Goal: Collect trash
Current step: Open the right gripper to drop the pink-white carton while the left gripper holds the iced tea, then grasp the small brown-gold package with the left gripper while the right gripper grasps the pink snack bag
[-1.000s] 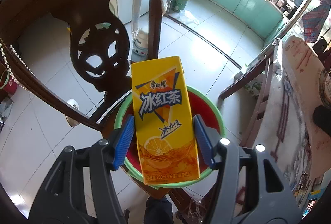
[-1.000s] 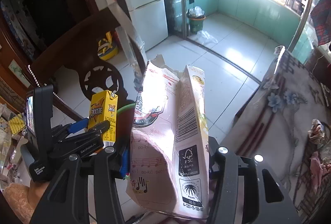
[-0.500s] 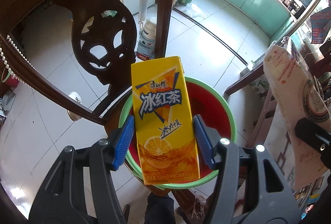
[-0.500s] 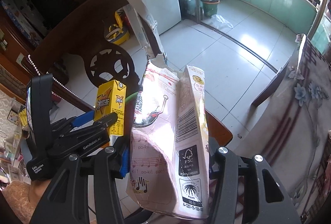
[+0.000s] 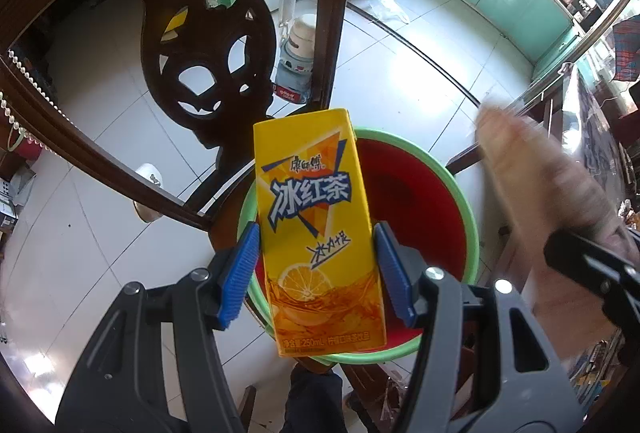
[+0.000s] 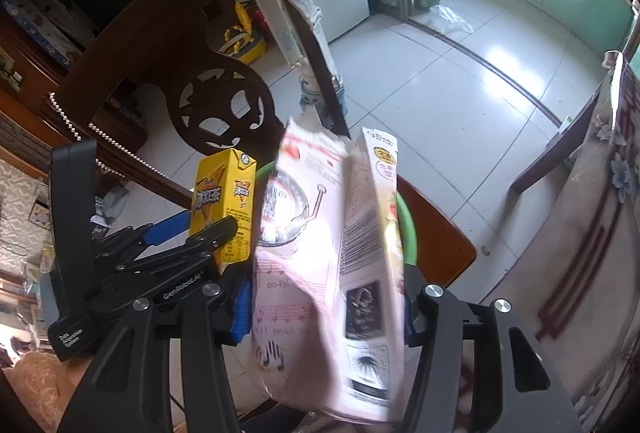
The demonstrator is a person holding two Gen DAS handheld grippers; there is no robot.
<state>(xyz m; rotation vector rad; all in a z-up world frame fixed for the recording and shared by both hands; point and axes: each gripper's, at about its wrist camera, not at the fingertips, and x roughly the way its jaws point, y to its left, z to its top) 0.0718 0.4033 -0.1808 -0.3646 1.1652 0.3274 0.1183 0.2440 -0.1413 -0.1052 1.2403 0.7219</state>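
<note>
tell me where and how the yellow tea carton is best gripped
Grip the carton on its two narrow side walls, low on the body, coming from below its base. It is a tall flat-sided box held upright, so the flat sides suit the pads. The left hand-held gripper holds it just so, above the bin.

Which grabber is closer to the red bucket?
Left. The left gripper holds the yellow tea carton right over the red bucket; the right gripper, with its pink box, is beside it.
</note>
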